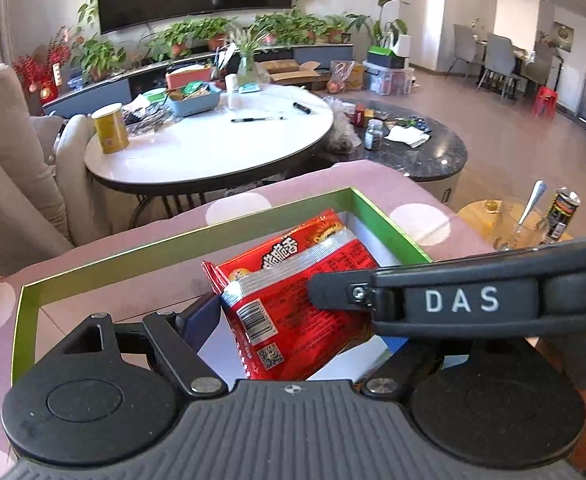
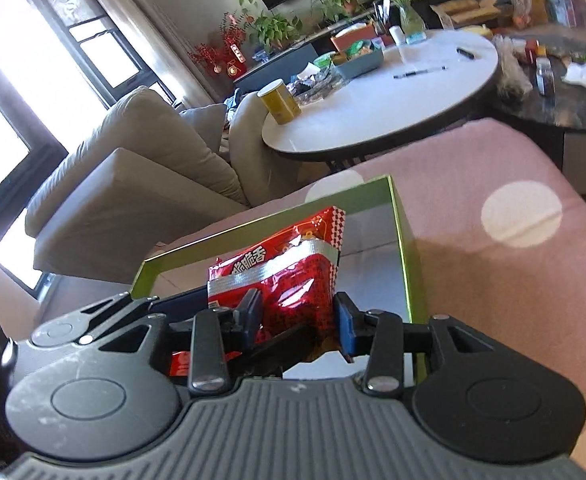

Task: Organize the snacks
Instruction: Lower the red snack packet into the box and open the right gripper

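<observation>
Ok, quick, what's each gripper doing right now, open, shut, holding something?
Left gripper: red snack bag between its fingers; grip cannot be told, one finger hidden.
Right gripper: shut on the red snack bag.

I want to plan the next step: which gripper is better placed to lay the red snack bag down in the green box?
Probably the right gripper: its pads sit on both sides of the red snack bag, above the green box. The left gripper has the bag only loosely between wider jaws.

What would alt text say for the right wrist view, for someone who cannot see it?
A red snack bag stands between the pads of the right tongs, over a shallow green-rimmed box on a pink dotted cloth. Beyond it are a beige sofa and a round white table with a yellow canister.
</observation>
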